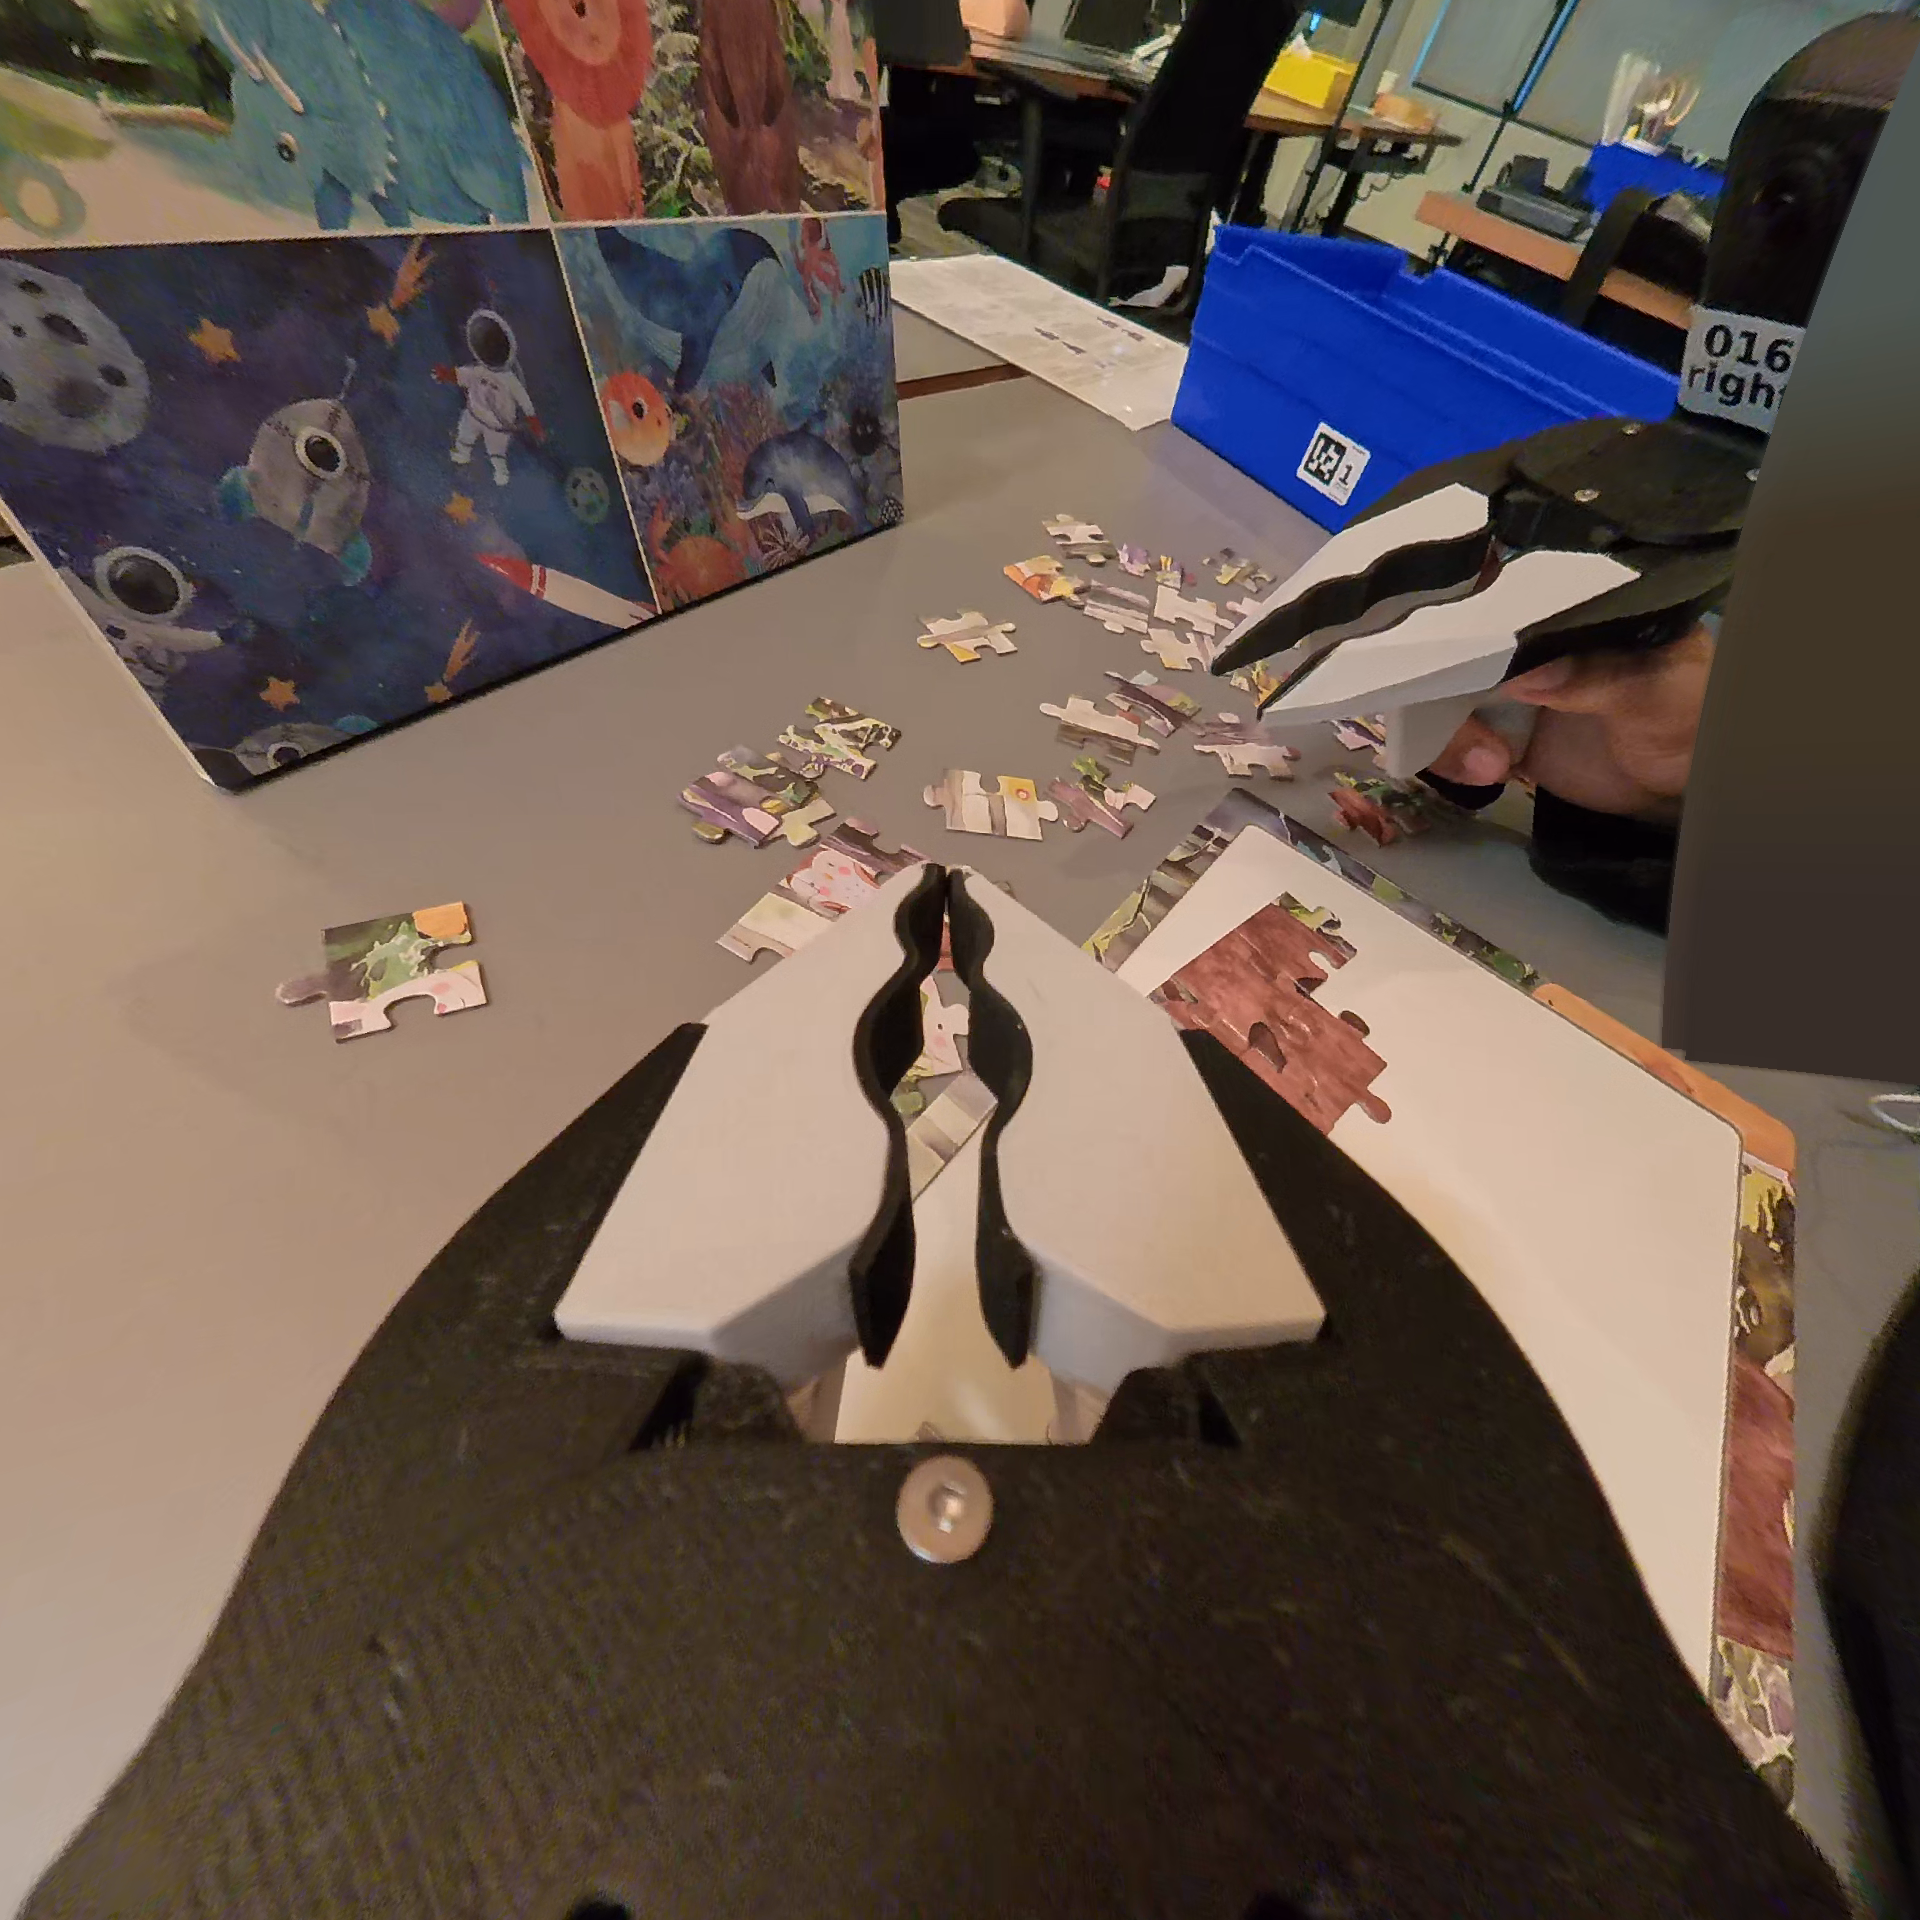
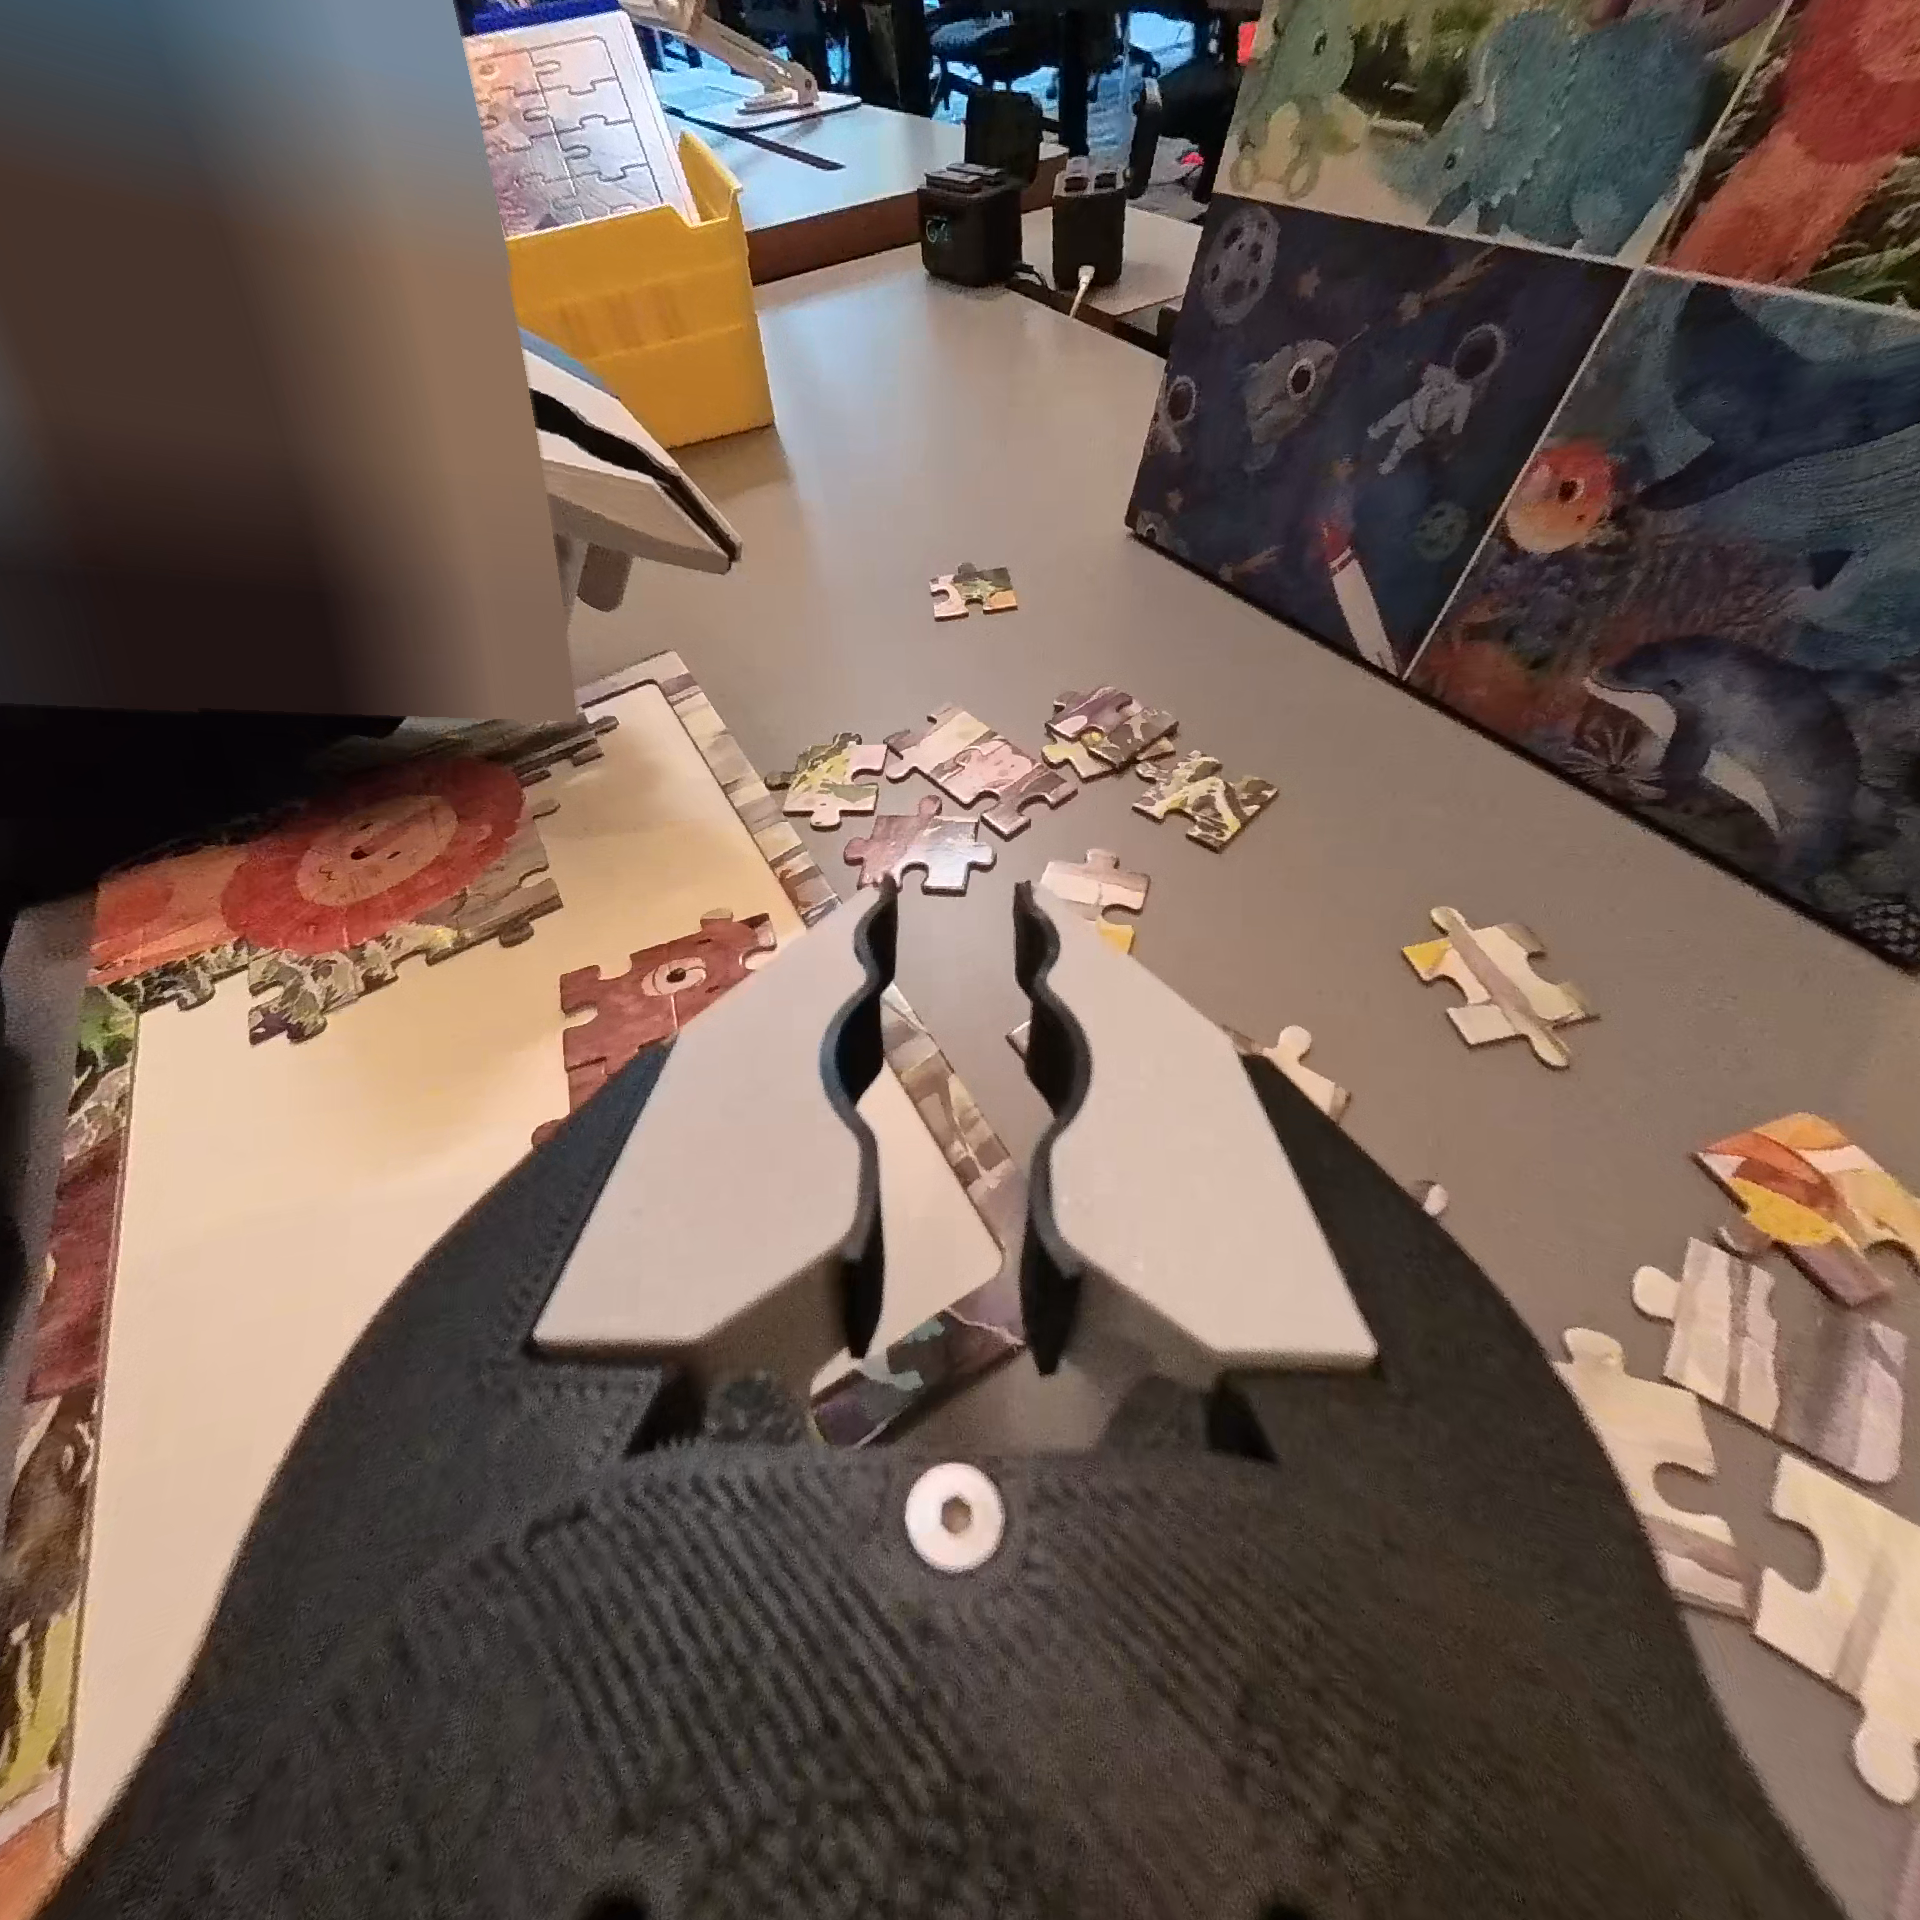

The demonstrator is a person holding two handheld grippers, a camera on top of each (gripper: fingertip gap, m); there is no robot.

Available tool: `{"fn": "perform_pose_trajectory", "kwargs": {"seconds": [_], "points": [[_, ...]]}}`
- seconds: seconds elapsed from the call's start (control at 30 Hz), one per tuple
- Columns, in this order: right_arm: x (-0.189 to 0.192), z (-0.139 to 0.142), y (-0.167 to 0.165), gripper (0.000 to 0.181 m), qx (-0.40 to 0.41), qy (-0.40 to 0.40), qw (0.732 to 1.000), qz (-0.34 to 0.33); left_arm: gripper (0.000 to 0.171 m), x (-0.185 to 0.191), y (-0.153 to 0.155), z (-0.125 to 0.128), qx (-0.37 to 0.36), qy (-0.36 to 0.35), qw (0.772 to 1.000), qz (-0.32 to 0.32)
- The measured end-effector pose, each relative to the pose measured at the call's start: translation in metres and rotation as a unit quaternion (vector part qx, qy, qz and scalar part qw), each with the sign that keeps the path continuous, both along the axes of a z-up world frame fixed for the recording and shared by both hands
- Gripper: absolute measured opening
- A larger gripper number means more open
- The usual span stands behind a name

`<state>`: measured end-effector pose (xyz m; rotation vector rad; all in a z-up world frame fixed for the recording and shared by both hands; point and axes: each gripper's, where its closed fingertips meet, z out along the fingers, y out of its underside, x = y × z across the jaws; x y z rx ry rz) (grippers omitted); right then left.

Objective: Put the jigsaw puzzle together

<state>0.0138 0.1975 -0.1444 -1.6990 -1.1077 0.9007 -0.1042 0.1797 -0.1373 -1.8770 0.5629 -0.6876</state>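
Note:
The white puzzle tray (image 1: 1507, 1195) has a picture border and holds a joined brown patch (image 1: 1273, 1003). In the right wrist view the tray (image 2: 312, 1195) also holds a lion section (image 2: 353, 883) and a brown piece (image 2: 665, 987). Several loose pieces (image 1: 1122, 644) lie on the grey table beyond it. My left gripper (image 1: 945, 883) is shut, with nothing visible between its tips, over the tray's far corner. It shows at the left in the right wrist view (image 2: 727, 545). My right gripper (image 2: 956, 904) is open and empty above the tray's edge, just short of a purple loose piece (image 2: 920, 852). It hovers over the loose pieces in the left wrist view (image 1: 1236, 686).
The illustrated puzzle box (image 1: 416, 468) stands upright at the far side, also seen in the right wrist view (image 2: 1558, 520). A blue bin (image 1: 1403, 353) and a paper sheet (image 1: 1039, 332) sit behind the pieces. A yellow bin (image 2: 644, 301) and black devices (image 2: 971, 223) stand farther back. One piece (image 1: 395, 971) lies apart. My hands' fingertips stand some 12 cm from each other.

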Motion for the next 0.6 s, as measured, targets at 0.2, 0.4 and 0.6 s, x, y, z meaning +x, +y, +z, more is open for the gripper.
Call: {"fn": "perform_pose_trajectory", "kwargs": {"seconds": [0.2,0.4,0.6], "points": [[-0.0006,-0.0029,0.0002,0.021,-0.006,0.001,1.000,0.003,0.000,0.0006,-0.0002,-0.0003,0.001,0.002,1.000,-0.002],[-0.0011,-0.0038,0.0001,0.022,-0.006,0.001,1.000,0.004,0.000,0.0011,-0.0003,-0.0006,0.002,0.003,1.000,-0.004],[-0.0022,-0.0043,-0.0013,0.027,-0.008,0.001,1.000,0.009,0.000,0.0014,-0.0005,-0.0001,0.004,0.004,1.000,-0.004]]}}
